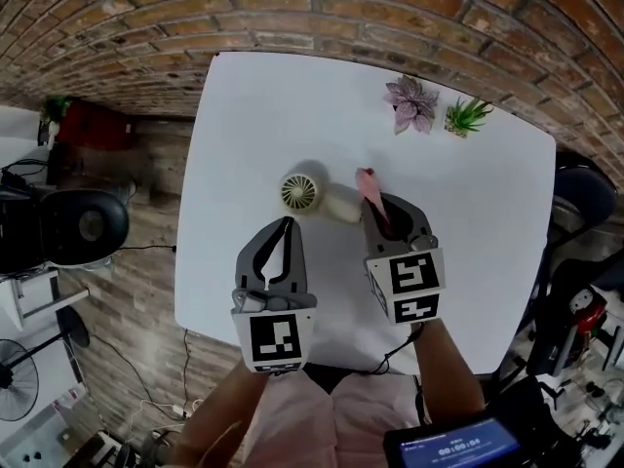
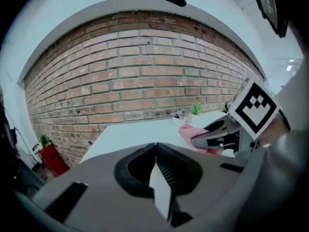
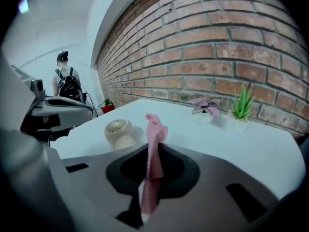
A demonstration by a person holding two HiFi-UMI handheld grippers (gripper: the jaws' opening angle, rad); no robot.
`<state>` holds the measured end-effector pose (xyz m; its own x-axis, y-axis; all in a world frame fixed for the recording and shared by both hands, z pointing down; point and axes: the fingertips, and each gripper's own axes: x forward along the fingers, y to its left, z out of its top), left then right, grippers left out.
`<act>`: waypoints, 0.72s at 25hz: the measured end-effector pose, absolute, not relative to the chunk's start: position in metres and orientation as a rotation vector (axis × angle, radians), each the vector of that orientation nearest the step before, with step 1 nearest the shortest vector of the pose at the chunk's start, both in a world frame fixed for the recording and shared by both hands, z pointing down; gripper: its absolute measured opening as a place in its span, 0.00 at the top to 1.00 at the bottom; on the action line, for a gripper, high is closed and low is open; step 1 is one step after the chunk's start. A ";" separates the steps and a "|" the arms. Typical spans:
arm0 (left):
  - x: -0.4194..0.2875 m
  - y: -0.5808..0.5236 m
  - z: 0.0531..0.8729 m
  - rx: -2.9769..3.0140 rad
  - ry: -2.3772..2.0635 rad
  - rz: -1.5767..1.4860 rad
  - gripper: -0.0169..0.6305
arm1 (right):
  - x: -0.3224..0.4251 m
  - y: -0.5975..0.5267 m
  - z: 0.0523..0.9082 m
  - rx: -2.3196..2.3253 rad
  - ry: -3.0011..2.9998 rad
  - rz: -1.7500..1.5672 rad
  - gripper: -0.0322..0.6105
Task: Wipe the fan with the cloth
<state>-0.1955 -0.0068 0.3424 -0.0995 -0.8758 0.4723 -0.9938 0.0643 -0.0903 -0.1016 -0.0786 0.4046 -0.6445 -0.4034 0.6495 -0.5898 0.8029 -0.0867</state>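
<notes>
Pink cloth [image 3: 155, 124] clamped in R gripper [image 3: 152, 149] fingers, fan [image 1: 300, 192] just ahead-left; L gripper [image 2: 155, 146] fingers together.

You worked over a white table [image 1: 253, 115] whose far edge ran along a brick wall [image 1: 292, 8]. Near the middle of its top lay a small cream fan [image 1: 312, 196]. Its round grille end was toward your left and its pale body toward your right, and it cast a soft shadow on the surface. Toward the far right corner stood two little potted plants, just beside each other: a pink-leaved plant [image 1: 411, 103] and, to its right, a green plant [image 1: 466, 116]. Both stood upright, close to the wall and well apart from the fan.
</notes>
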 end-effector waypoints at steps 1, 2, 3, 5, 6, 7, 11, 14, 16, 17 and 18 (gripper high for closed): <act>-0.198 -0.007 0.344 1.873 -2.056 0.576 0.95 | -0.103 -0.079 0.410 0.721 -2.340 0.396 0.90; -0.200 -0.006 0.347 1.858 -2.053 0.579 0.95 | -0.104 -0.077 0.415 0.710 -2.331 0.414 0.90; -0.203 -0.005 0.349 1.841 -2.047 0.579 0.95 | -0.106 -0.073 0.419 0.695 -2.327 0.435 0.90; -0.205 0.000 0.355 1.818 -2.022 0.572 0.94 | -0.110 -0.061 0.423 0.656 -2.327 0.468 0.90; -0.206 0.001 0.358 1.816 -2.005 0.560 0.90 | -0.113 -0.053 0.424 0.632 -2.332 0.480 0.90; -0.206 0.001 0.361 1.816 -1.983 0.540 0.83 | -0.117 -0.044 0.423 0.603 -2.340 0.495 0.90; -0.205 -0.002 0.369 1.806 -1.907 0.470 0.62 | -0.138 -0.005 0.419 0.455 -2.384 0.572 0.89; -0.202 -0.003 0.378 1.819 -1.851 0.491 0.55 | -0.131 -0.002 0.414 0.481 -2.397 0.593 0.89; -0.197 -0.003 0.391 1.827 -1.791 0.539 0.51 | -0.116 -0.010 0.411 0.528 -2.400 0.606 0.89; -0.194 -0.003 0.399 1.827 -1.759 0.570 0.49 | -0.108 -0.015 0.410 0.551 -2.399 0.606 0.89; -0.191 -0.003 0.407 1.825 -1.729 0.603 0.48 | -0.099 -0.020 0.408 0.575 -2.397 0.604 0.89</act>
